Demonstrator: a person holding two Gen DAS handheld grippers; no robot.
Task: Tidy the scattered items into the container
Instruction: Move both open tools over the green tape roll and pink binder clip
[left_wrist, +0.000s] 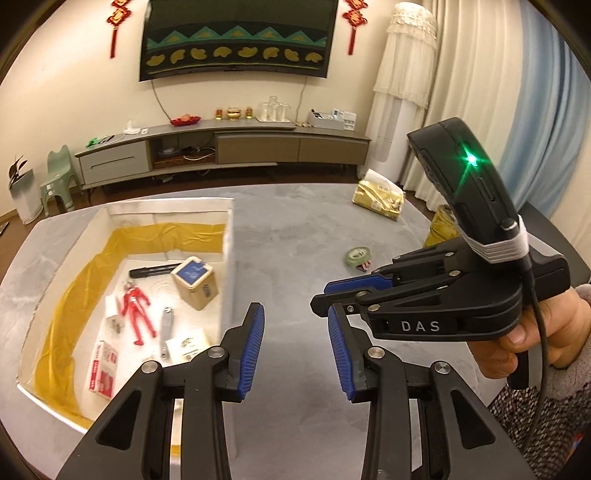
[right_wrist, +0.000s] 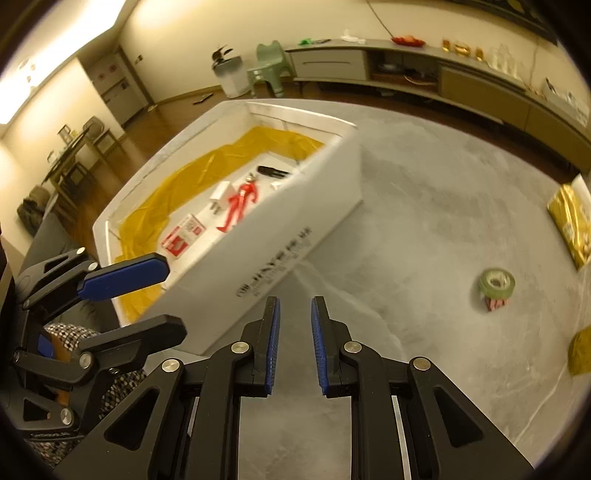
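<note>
Both grippers, left (left_wrist: 296, 349) and right (right_wrist: 294, 345), hang empty with fingers parted beside the white foam box (right_wrist: 295, 218), yellow-lined. Right of that box, well apart, a green tape roll (right_wrist: 497, 282) lies on grey carpet (right_wrist: 424, 206).

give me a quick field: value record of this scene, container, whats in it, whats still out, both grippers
container: white box with yellow lining, on the grey surface
inside: red figure, tan box with blue top, nail clipper, black bar, red and white packet
still out: green tape roll, gold bag
left gripper: open, empty
right gripper: open, empty
</note>
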